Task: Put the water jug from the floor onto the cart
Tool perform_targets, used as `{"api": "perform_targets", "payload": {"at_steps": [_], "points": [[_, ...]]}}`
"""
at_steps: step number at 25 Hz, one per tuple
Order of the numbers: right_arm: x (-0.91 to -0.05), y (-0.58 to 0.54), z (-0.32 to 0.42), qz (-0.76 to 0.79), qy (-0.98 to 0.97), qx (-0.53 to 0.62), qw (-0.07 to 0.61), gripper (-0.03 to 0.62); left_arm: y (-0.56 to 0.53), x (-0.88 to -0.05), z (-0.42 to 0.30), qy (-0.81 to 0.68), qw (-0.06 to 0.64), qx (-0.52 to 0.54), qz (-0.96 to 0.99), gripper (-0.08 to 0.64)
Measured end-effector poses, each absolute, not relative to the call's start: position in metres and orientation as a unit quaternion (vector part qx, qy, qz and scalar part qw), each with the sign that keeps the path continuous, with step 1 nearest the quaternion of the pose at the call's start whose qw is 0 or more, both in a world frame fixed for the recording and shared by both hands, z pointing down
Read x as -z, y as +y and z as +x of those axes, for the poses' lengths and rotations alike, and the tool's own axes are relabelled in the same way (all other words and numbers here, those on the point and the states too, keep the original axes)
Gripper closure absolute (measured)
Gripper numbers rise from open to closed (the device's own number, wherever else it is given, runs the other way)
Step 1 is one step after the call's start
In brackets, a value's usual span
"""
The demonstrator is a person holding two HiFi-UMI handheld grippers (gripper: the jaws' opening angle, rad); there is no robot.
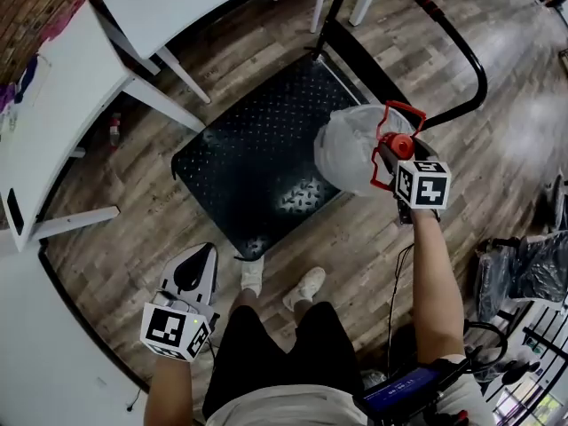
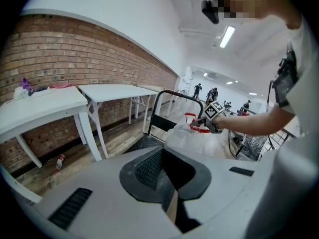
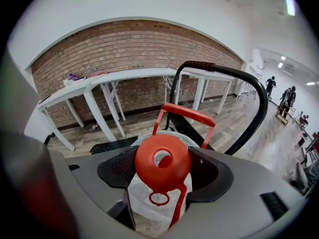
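right gripper (image 1: 388, 160): jaws clamped on the water jug's neck, just under its red cap (image 3: 162, 163); red carry handle (image 3: 185, 114) sticks up behind
water jug (image 1: 351, 149): clear plastic, at 2 o'clock in the head view, over the 3 o'clock edge of the cart's deck; can't tell if it rests there or hangs
cart (image 1: 248, 162): black diamond-plate deck, centre of the head view; its black push bar (image 1: 461, 47) curves up at 1 o'clock, just beyond the jug
left gripper (image 1: 197, 257): at 7 o'clock, jaws together, nothing in them, well apart from the jug
tables (image 1: 62, 96): white, 10 to 12 o'clock, beside the cart
floor (image 1: 373, 247): wood planks; the person's shoes (image 1: 306, 287) at 6 o'clock
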State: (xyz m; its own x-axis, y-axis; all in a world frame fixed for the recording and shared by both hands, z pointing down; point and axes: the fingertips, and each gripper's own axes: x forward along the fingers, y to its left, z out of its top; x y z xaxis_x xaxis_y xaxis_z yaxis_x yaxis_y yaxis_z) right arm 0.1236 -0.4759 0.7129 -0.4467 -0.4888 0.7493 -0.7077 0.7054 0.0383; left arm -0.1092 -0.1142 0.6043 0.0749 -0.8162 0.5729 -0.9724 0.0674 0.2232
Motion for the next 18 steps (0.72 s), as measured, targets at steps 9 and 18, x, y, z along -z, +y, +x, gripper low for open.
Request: {"api": "perform_targets", "payload": {"at_steps": [9,18], "points": [[-0.746,-0.505,0.082,0.361,-0.832,-0.149,0.395,0.279,-0.091,-0.615,-0.129,-0.679,0.299,-0.143,0.655,0.558],[-0.756,-0.512,0.079,0.363,-0.828,-0.163,0.396,0.279,-0.076,-0.620,-0.144,-0.690,0.313,-0.125,0.641,0.558]]}}
